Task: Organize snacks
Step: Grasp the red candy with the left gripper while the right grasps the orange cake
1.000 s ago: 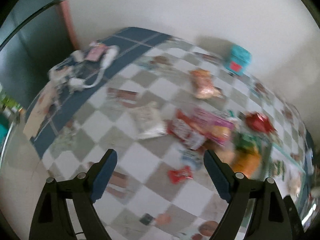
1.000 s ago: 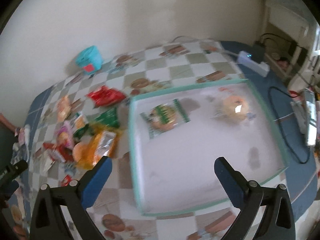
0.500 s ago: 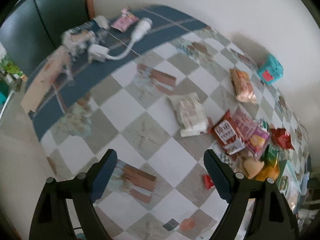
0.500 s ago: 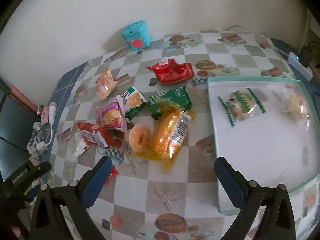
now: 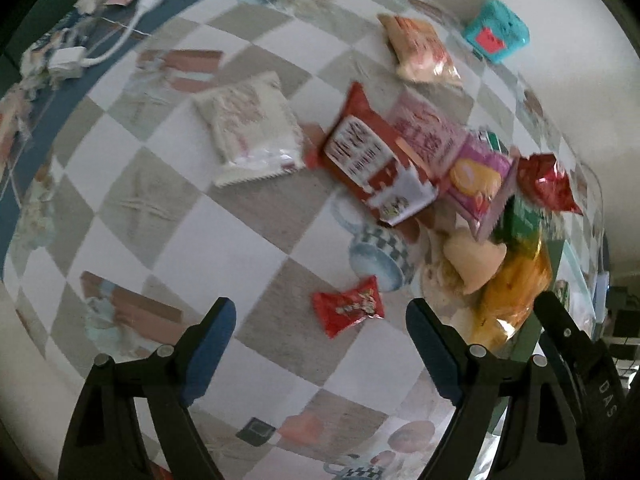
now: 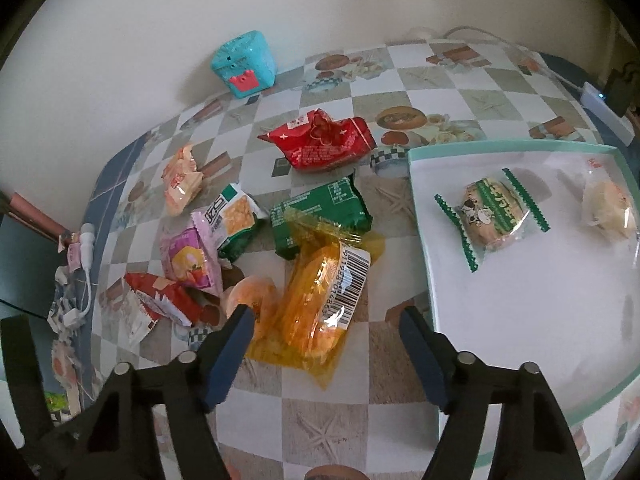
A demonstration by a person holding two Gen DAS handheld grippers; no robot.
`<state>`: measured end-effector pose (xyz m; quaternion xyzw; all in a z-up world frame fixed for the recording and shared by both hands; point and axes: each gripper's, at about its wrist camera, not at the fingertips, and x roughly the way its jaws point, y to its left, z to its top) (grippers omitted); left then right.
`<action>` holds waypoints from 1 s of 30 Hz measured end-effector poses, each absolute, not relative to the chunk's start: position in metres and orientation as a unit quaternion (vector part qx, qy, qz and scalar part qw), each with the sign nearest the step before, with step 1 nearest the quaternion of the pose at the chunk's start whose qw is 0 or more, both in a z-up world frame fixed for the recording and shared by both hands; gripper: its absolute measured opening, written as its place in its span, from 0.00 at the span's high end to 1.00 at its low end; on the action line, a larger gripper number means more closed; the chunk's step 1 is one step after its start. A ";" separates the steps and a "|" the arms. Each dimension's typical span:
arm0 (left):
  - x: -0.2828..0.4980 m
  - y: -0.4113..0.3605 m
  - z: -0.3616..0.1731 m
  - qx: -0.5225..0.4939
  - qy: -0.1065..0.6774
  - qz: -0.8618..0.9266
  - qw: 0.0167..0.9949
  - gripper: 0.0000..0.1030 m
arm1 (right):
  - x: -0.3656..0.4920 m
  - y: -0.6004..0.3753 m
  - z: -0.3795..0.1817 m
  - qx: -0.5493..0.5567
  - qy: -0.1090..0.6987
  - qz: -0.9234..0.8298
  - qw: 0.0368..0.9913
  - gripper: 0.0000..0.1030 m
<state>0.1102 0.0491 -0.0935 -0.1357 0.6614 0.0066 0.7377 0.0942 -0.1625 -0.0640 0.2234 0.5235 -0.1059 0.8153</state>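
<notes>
the left claw hung with its blue pads spread apart and empty above a small red candy packet on the checkered surface. the right claw was likewise spread wide, holding nothing, over a yellow wrapped snack in the middle of the loose pile. a green packet touched the yellow one, and a red bag lay nearer the wall edge. on the white tray by the right edge sat a green-trimmed cookie and a pale pastry.
</notes>
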 end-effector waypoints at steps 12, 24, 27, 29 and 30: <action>0.115 0.019 -0.112 -0.133 0.681 0.001 0.720 0.43 | 0.104 -0.169 -0.085 0.255 0.540 -0.095 0.796 0.32; 0.127 0.025 -0.103 -0.128 0.669 0.012 0.732 0.69 | 0.104 -0.172 -0.102 0.274 0.549 -0.090 0.784 0.57; 0.128 0.033 -0.102 -0.137 0.668 0.006 0.731 0.70 | 0.102 -0.171 -0.100 0.267 0.551 -0.092 0.785 0.58; 0.129 0.036 -0.104 -0.146 0.668 0.004 0.730 0.70 | 0.100 -0.172 -0.100 0.270 0.553 -0.093 0.783 0.58; 0.130 0.039 -0.104 -0.151 0.668 0.002 0.729 0.70 | 0.098 -0.172 -0.100 0.271 0.554 -0.093 0.782 0.58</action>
